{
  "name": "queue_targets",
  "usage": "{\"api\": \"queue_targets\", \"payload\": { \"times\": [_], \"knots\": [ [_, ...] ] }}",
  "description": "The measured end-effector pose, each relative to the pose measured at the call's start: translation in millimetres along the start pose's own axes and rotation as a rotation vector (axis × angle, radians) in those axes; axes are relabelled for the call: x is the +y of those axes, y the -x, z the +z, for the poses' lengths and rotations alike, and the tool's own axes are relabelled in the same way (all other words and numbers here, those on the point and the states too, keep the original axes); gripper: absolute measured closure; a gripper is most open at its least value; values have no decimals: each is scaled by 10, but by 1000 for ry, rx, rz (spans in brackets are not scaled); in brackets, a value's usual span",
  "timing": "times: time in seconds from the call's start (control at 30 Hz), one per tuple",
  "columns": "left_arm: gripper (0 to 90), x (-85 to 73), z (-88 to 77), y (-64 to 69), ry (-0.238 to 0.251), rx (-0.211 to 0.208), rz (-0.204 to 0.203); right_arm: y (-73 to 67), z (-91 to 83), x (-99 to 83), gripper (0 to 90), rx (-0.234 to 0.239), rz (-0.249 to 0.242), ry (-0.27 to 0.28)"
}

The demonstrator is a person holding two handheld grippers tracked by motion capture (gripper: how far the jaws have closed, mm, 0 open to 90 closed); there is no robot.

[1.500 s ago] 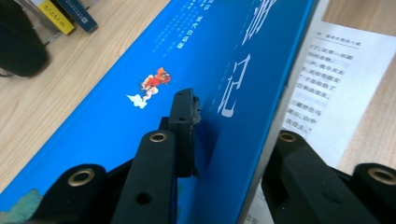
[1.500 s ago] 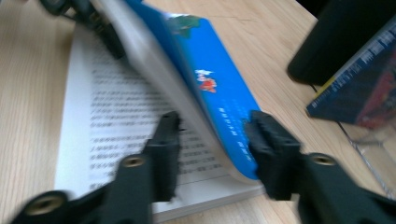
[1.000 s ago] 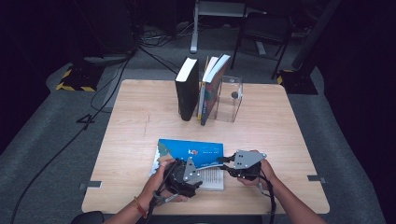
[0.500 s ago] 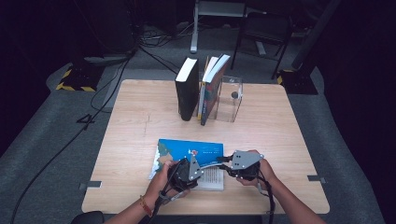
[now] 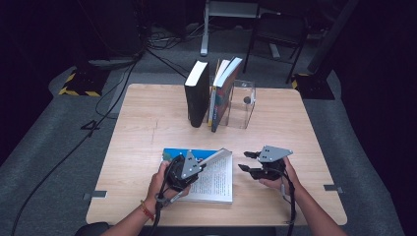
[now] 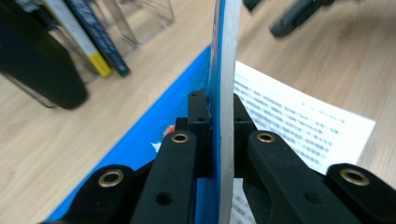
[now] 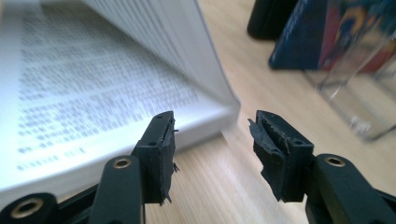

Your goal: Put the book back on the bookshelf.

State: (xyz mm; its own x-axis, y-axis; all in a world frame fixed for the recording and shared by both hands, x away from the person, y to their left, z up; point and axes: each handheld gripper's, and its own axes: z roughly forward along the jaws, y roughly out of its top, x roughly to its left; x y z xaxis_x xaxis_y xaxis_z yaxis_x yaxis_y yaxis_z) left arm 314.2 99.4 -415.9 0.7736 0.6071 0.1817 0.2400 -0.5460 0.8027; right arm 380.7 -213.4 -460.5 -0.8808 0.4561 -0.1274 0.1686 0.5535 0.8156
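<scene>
Clamped on the blue front cover [image 6: 219, 70] of the open book [image 5: 209, 177], our left claw [image 5: 186, 167] has just been closing, and its pads now press that cover and a thin sheaf of pages from both sides. In the left claw's own view we see the cover standing on edge between the black jaws, with printed pages [image 6: 299, 126] lying flat to one side and the blue of the cover running along the other. From above, we see the cover raised at a slant over the book, which lies near the front edge of the wooden surface [image 5: 147, 123], close to our hands.

Our right claw [image 5: 252, 162] hovers just beside the book's right edge, and its jaws have just been opening; nothing sits between them. In its own view we see the two worn pads apart, bare wood in the gap, and the book's page block [image 7: 154, 51] rising just beyond the left pad.

At the far side of the surface, we see a black book [image 5: 196, 93] and two more books [image 5: 223, 91] standing upright against a clear stand [image 5: 244, 103].
</scene>
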Motion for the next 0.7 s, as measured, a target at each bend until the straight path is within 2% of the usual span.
{"api": "queue_targets", "payload": {
  "times": [0.03, 0.17, 0.2, 0.33, 0.47, 0.57, 0.63, 0.7],
  "knots": [
    [846, 7, -24, -14, 5, 5, 5, 13, 48, -30, 488, -1, 10, -19],
    [846, 29, -96, -86, 40, 16, -26, -2, 209, -69, 488, 15, 14, -67],
    [846, 28, -118, -91, 56, 32, -21, -13, 253, -68, 487, 19, 9, -78],
    [846, 38, -160, -115, 75, 39, -19, -15, 333, -69, 487, 28, 21, -88],
    [845, 39, -186, -139, 93, 28, -21, 11, 357, -95, 483, 37, 43, -90],
    [845, 57, -198, -139, 102, 18, -20, 42, 402, -127, 484, 5, 26, -132],
    [845, 58, -196, -133, 114, 5, -19, 66, 454, -165, 479, 25, 51, -132],
    [844, 60, -181, -120, 118, -12, -18, 67, 475, -172, 468, 53, 62, -105]
  ]
}}
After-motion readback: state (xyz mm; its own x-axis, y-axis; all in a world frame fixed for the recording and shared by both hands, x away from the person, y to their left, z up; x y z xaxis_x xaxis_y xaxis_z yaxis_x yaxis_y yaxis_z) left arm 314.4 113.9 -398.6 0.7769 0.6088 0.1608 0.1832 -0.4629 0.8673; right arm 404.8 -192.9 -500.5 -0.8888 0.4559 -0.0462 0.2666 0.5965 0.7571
